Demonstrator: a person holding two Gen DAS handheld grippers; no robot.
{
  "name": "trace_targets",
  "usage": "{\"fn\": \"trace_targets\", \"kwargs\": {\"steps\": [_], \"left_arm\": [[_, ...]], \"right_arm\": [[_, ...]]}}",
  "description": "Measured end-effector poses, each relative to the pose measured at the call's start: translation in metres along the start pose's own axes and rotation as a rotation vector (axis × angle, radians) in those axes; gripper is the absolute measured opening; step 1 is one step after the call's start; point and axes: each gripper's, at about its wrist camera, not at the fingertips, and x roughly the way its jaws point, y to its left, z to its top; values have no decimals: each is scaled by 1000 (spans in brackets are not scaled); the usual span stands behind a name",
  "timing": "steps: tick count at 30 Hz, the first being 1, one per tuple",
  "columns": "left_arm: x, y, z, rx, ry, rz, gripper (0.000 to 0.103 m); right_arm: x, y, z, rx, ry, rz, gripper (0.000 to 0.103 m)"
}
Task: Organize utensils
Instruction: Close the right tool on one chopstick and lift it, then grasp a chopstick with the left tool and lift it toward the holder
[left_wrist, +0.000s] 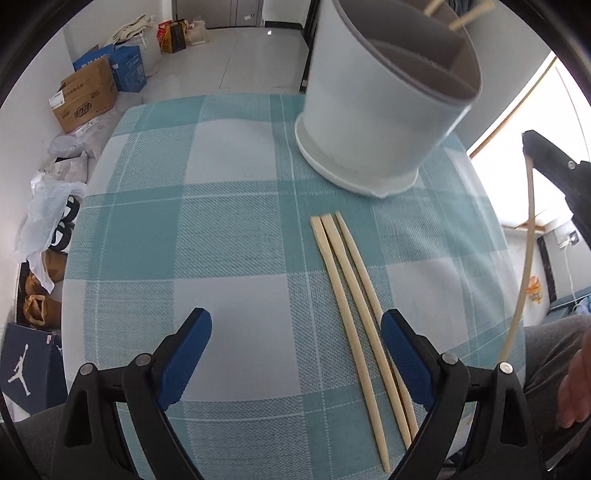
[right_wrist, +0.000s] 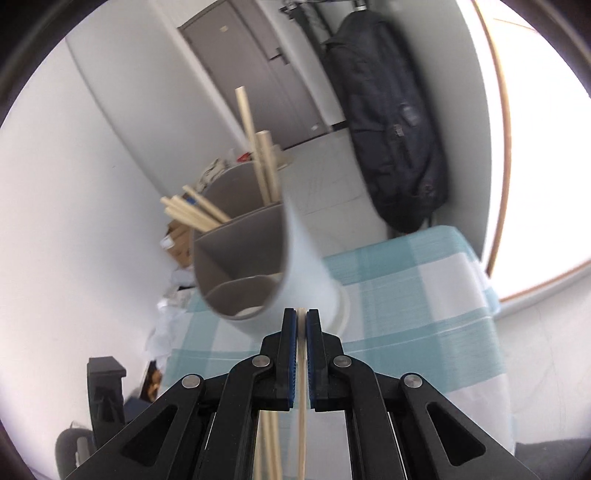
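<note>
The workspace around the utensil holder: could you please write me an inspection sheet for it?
Surface: teal-and-white checked tablecloth covers the table.
Job's things: three chopsticks lie side by side on the cloth; the white utensil holder has grey compartments, two with chopsticks standing in them.
Clutter: nothing seen on the cloth.
Grippers: left gripper has its jaws open above the cloth; right gripper is shut on one chopstick.
Cables: a white cord by the wall.
Surroundings: cardboard boxes and bags on the floor, a dark backpack hanging.
</note>
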Motion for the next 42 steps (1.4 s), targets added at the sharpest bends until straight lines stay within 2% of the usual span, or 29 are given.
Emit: {"fn": "trace_targets", "kwargs": {"steps": [4, 7, 10, 16, 22, 26, 30, 36, 37, 38, 39, 40, 42], "left_arm": [[8, -6, -5, 29, 26, 92, 90], [3, -8, -9, 44, 8, 127, 90], [2, -8, -15, 42, 32, 161, 90], [6, -19, -15, 88, 42, 185, 90], [8, -15, -4, 145, 106, 185, 86], [10, -1, 11, 102, 123, 194, 86], [12, 5, 26, 31, 115, 151, 86], [27, -1, 43, 19, 96, 207, 85], [31, -1, 44, 14, 104, 221, 84], [32, 2, 44, 10, 108, 219, 77], [32, 3, 45, -7, 98, 193, 66], [31, 8, 49, -16, 97, 174, 61], [29, 8, 52, -21, 88, 177, 34]], "right_arm": [[4, -12, -3, 37, -10, -35, 4], [5, -19, -6, 65, -4, -34, 4], [4, -20, -11, 59, -7, -34, 4], [6, -28, -11, 98, 14, -19, 4], [7, -68, -9, 346, 54, 72, 4], [13, -88, -15, 455, 108, 96, 4], [12, -88, -16, 456, 123, 111, 4], [5, -83, -14, 417, 119, 127, 4], [6, -84, -13, 419, 121, 131, 4], [6, -84, -13, 418, 122, 135, 4], [7, -85, -13, 418, 122, 135, 4], [6, -85, -12, 417, 121, 135, 4], [6, -85, -12, 415, 122, 140, 4]]}}
